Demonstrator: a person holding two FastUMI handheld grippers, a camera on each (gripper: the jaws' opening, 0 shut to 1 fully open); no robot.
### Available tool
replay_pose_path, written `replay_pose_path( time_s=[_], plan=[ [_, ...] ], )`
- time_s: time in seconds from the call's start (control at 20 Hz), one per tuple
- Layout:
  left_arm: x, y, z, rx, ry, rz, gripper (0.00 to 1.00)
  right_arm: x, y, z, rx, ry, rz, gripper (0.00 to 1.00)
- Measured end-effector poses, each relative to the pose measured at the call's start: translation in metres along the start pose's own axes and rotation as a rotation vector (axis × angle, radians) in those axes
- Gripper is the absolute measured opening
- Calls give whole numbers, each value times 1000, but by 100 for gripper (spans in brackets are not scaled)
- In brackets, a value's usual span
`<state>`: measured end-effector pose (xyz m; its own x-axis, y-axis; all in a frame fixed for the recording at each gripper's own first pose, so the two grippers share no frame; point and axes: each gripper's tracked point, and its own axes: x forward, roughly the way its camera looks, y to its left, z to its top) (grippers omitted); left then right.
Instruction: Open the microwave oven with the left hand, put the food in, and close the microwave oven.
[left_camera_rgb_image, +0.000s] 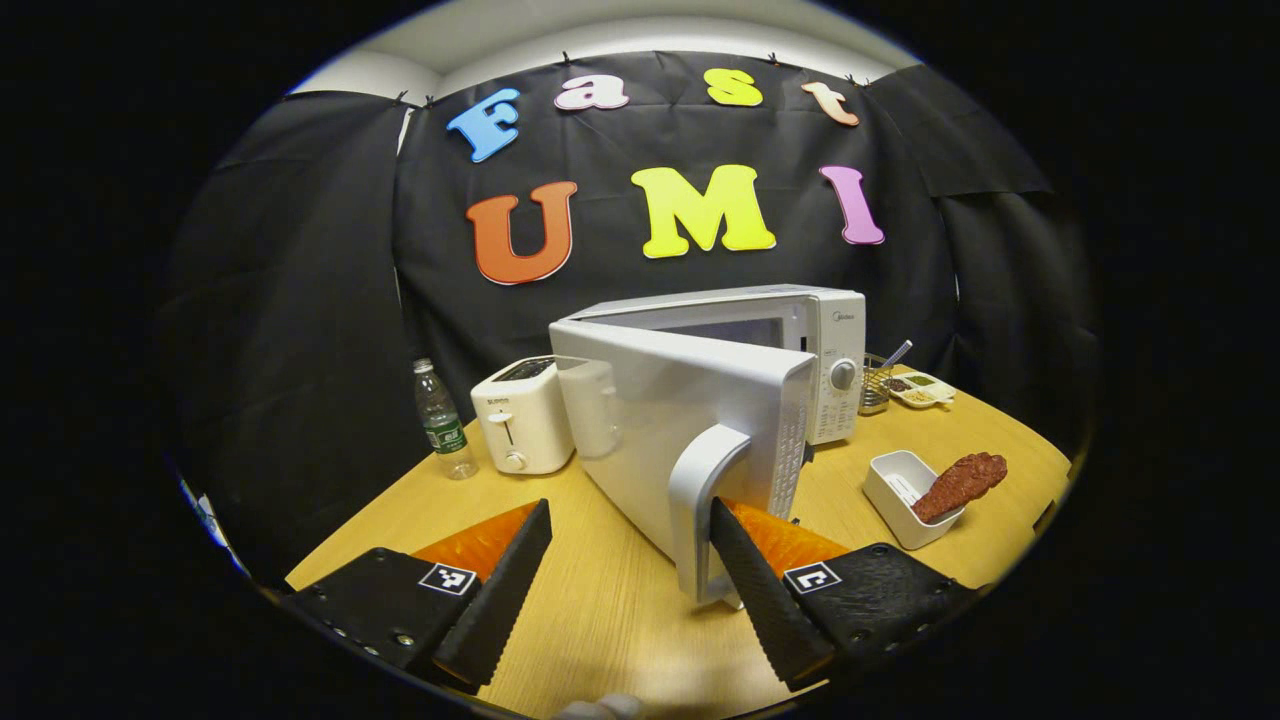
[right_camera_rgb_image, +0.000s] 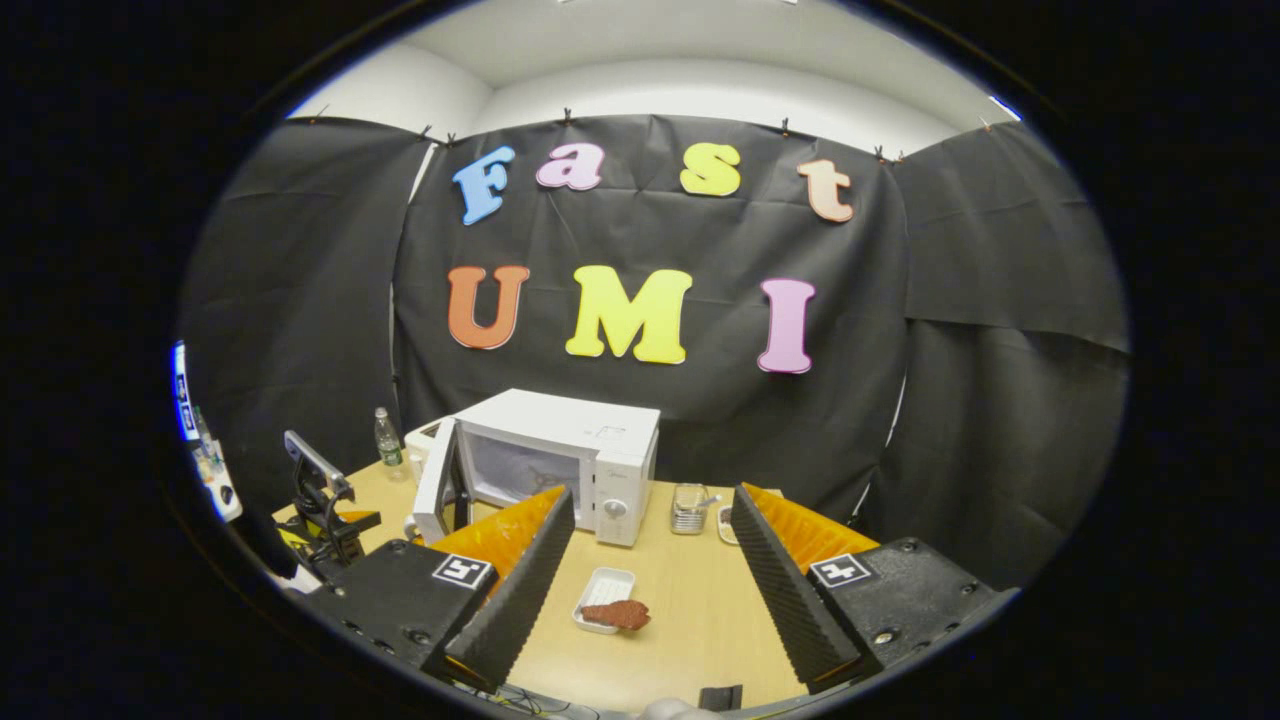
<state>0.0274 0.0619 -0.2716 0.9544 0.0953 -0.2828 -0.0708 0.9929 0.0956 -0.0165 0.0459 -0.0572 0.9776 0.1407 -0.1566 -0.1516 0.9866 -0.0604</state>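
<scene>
Both claws gape wide: my left claw (left_camera_rgb_image: 630, 570) has one finger hooked behind the handle (left_camera_rgb_image: 705, 500) of the half-open microwave door (left_camera_rgb_image: 680, 420); my right claw (right_camera_rgb_image: 650, 570) hovers over the food (right_camera_rgb_image: 620, 613) in its tray (right_camera_rgb_image: 598, 590) on the table (right_camera_rgb_image: 690, 620).

In the left gripper view the microwave (left_camera_rgb_image: 770, 340) sits toward the back of the table (left_camera_rgb_image: 610, 610), its door (left_camera_rgb_image: 680, 440) swung out toward the camera, with the door handle (left_camera_rgb_image: 700, 500) right at the near edge. Left of it stands the toaster (left_camera_rgb_image: 520, 415), and left again the water bottle (left_camera_rgb_image: 443, 420). Right of the microwave, at the back, a wire basket (left_camera_rgb_image: 875, 385) sits beside a divided dish (left_camera_rgb_image: 922, 390). Nearer, right of the door, lies the small tray (left_camera_rgb_image: 905, 485) with the food (left_camera_rgb_image: 960, 483) resting across its rim. In the right gripper view the tray lies in front of the microwave, between that gripper's two fingers (right_camera_rgb_image: 520, 590).
</scene>
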Motion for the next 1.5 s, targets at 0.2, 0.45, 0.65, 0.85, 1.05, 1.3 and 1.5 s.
replay_pose_path(
  time_s=[0.2, 0.45, 0.65, 0.85, 1.05, 1.3, 1.5],
  plan=[
    [-11, 34, -7, -9, 25, 47, 96, 7, 14, -6, -12, -6, 31, 94],
    [-26, 75, -11, -3, 44, 83, 96, 29, 17, -52, 8, 52, 38, 96],
    [-35, 109, -12, 34, 48, 117, 96, 37, 13, -92, 27, 113, 28, 96],
    [-43, 146, -14, 46, 59, 179, 95, 47, 11, -129, 57, 171, 22, 100],
    [-56, 160, -15, 32, 64, 210, 96, 64, 10, -173, 75, 249, 45, 96],
    [-80, 149, -9, 2, 68, 204, 96, 91, 12, -238, 233, 392, 115, 89],
    [-97, 119, 18, -28, 27, 155, 95, 113, 16, -276, 361, 497, 187, 79]
  ],
)
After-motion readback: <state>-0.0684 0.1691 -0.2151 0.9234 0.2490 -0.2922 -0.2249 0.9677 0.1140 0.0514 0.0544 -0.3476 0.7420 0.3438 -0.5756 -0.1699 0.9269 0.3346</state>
